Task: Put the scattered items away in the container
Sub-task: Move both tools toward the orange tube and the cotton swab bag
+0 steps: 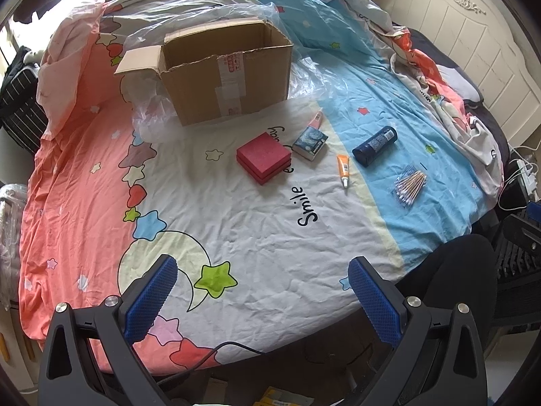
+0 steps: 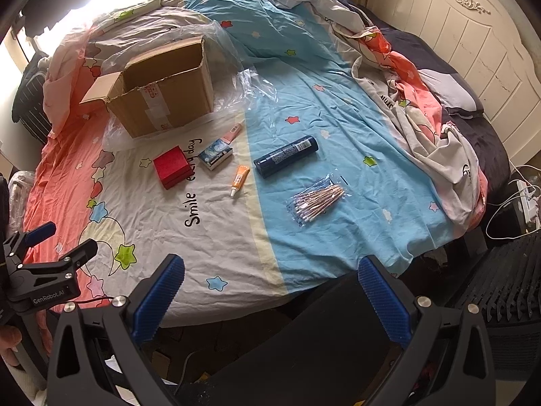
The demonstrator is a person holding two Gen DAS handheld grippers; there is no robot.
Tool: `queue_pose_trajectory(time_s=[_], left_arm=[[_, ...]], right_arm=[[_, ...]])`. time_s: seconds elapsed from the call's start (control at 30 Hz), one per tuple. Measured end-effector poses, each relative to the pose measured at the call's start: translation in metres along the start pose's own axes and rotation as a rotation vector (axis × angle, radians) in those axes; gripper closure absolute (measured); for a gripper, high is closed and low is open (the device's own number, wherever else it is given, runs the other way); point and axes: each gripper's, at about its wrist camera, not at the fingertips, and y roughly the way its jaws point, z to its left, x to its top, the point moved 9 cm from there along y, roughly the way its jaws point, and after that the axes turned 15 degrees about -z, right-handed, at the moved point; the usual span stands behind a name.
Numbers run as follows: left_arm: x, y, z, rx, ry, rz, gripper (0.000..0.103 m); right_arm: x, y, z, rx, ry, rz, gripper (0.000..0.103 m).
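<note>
Nothing is packed yet, by the look of it: the box point(image 1: 226, 77) stands open at the far side of the bed point(image 1: 253, 237), on plastic film, and what shows of its inside looks bare. 6 items lie scattered in front of it: a red case point(image 1: 264, 160), a small blue carton point(image 1: 310, 142), a pink tube point(image 1: 316, 120) just behind that carton, an orange tube point(image 1: 343, 169), a dark blue can point(image 1: 374, 146) on its side and a bag of swabs point(image 1: 409, 186). The left gripper point(image 1: 263, 299) and right gripper point(image 2: 272, 299) both hover over the near edge, jaws spread wide, holding nothing. The first pick seems in hand. The next move calls for reaching forward; the swabs lie nearest the right gripper, the red case suits the left.
</note>
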Motion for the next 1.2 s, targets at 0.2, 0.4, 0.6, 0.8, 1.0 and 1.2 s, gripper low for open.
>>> queue_pose_trajectory(time_s=[0.2, 0.4, 0.6, 0.8, 1.0, 1.2], left_arm=[[0.011, 0.011, -0.008, -0.002, 0.013, -0.029, 0.0], [0.016, 0.019, -0.017, -0.017, 0.02, -0.036, 0.0], [0.016, 0.028, -0.021, -0.039, -0.005, -0.02, 0.0], [0.017, 0.045, -0.024, -0.036, 0.007, -0.005, 0.0], [0.024, 0.065, -0.033, -0.037, -0.001, -0.003, 0.0], [0.022, 0.087, -0.048, -0.039, 0.005, 0.015, 0.0]], right_arm=[[0.0, 0.015, -0.005, -0.014, 0.004, 0.01, 0.0], [0.005, 0.028, -0.005, -0.01, 0.009, 0.011, 0.0], [0.007, 0.041, 0.002, 0.012, 0.002, 0.023, 0.0], [0.004, 0.054, 0.002, 0.016, -0.004, 0.043, 0.0], [0.002, 0.067, -0.005, 0.017, 0.015, 0.054, 0.0], [-0.002, 0.081, -0.017, 0.0, 0.024, 0.074, 0.0]])
